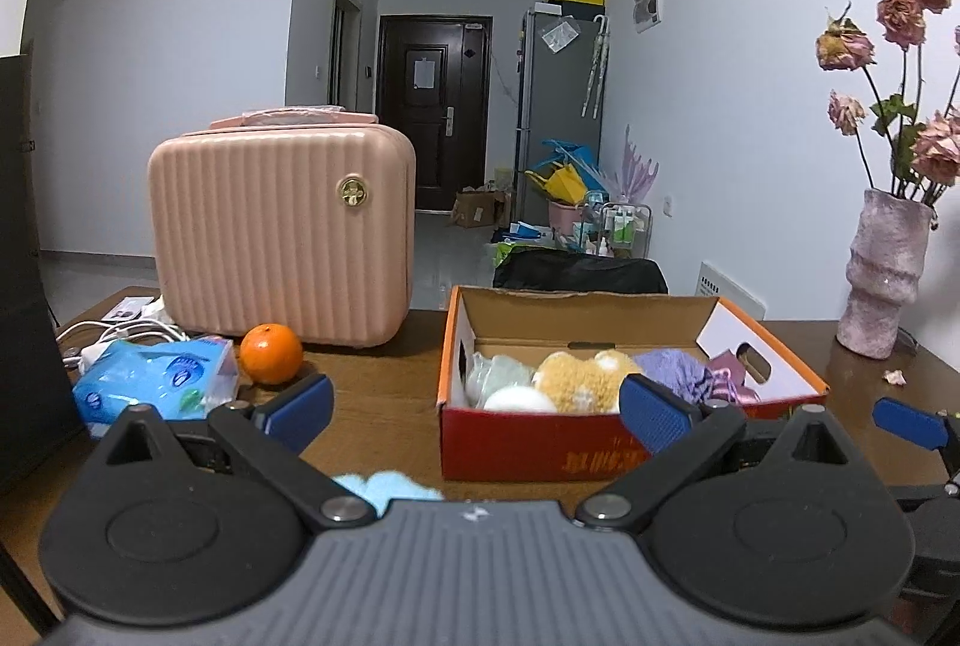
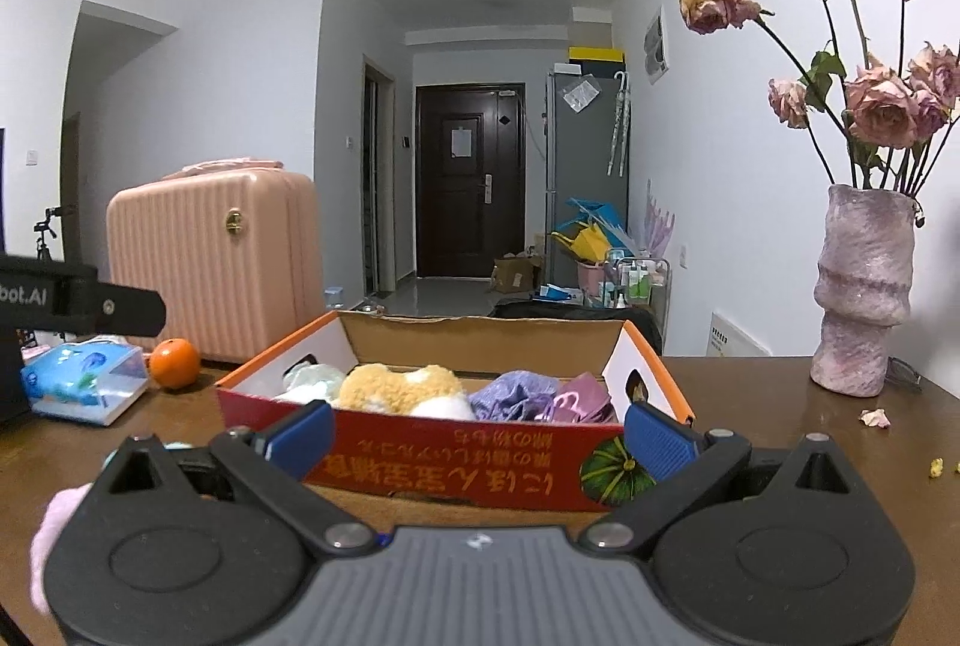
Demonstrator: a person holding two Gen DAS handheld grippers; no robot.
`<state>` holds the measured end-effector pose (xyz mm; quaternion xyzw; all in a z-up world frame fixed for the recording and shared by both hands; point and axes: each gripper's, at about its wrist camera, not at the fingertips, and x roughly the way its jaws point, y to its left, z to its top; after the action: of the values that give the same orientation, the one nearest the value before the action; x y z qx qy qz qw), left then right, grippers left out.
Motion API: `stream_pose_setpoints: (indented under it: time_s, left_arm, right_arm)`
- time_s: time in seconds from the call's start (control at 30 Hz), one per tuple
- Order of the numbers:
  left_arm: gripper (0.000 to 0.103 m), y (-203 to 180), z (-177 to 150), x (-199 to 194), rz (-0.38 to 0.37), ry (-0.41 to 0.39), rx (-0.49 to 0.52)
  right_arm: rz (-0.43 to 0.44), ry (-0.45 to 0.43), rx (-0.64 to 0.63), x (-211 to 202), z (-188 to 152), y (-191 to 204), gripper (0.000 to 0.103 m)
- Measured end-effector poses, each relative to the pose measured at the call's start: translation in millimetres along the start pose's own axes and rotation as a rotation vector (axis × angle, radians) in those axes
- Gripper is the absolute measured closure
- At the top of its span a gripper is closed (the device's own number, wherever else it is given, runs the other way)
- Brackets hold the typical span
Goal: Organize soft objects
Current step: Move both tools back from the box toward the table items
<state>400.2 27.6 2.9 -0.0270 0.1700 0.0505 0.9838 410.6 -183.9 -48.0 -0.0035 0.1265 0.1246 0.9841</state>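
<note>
Fluffy blue plush (image 1: 387,487) lies on the bench (image 1: 372,406) at six o'clock below the spread, empty left tongs (image 1: 477,406); light and squashy, best pinched mid-body. Right tongs (image 2: 480,436) gape before the box (image 2: 456,457).

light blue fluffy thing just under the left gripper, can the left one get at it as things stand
Probably yes. The left gripper is open and holds nothing, and the light blue fluffy thing lies on the table right below its fingers with nothing over it. Most of it is hidden by the gripper body, so its exact position is unclear.
</note>
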Motion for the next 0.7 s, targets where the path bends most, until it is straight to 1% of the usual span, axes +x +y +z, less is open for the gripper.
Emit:
stream_pose_setpoints:
  time_s: [0.17, 0.37, 0.7]
  left_arm:
    - [0.0, 9.2, -11.8, -22.2, 0.0, 0.001, 0.001]
    - [0.0, 23.8, -25.9, -44.3, -0.013, 0.009, -0.019]
    - [0.0, 45.4, -47.9, -66.1, -0.031, 0.039, -0.021]
  right_arm:
    - [0.011, -0.007, -0.005, -20.4, -5.5, 5.0, 0.0]
    - [0.026, -0.018, -0.021, -44.9, -12.3, 13.5, 0.0]
    - [0.049, -0.016, -0.048, -72.2, -23.4, 27.5, 0.0]
